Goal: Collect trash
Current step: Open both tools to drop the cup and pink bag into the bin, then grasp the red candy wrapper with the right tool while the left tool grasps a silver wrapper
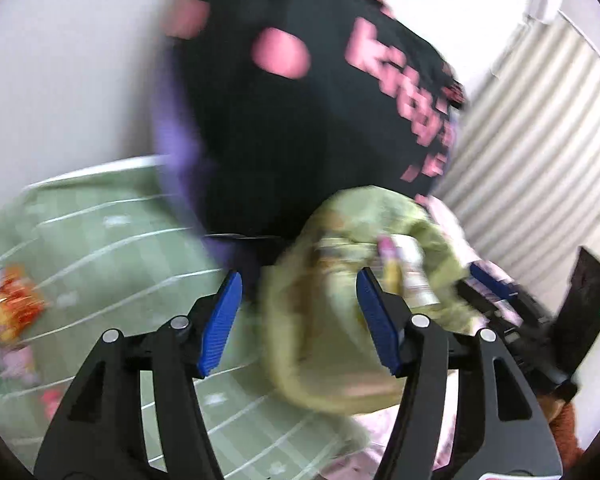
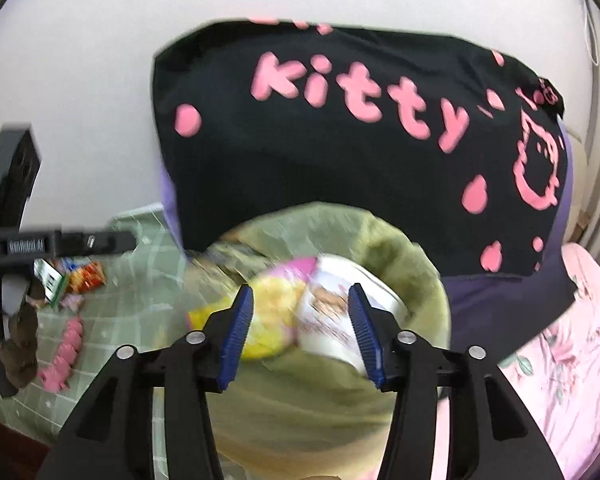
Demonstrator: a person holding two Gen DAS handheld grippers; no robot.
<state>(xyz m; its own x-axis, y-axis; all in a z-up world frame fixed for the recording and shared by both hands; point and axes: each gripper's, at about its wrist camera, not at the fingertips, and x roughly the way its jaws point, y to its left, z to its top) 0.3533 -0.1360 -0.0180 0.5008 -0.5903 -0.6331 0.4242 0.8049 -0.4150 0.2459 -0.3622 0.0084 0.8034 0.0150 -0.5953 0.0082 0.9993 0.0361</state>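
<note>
The olive-green cloth bag [image 2: 332, 240] gapes at centre, holding a yellow wrapper [image 2: 276, 320] and a white paper cup [image 2: 340, 312]. The right gripper [image 2: 300, 332] hangs spread above its rim, gripping nothing. The left gripper [image 1: 298, 324] is spread and empty too. More wrappers [image 2: 84, 276] lie at nine o'clock on the green checked sheet [image 2: 100, 344], with open room around them; a black pillow with pink lettering [image 2: 340, 140] crowds twelve o'clock.
</note>
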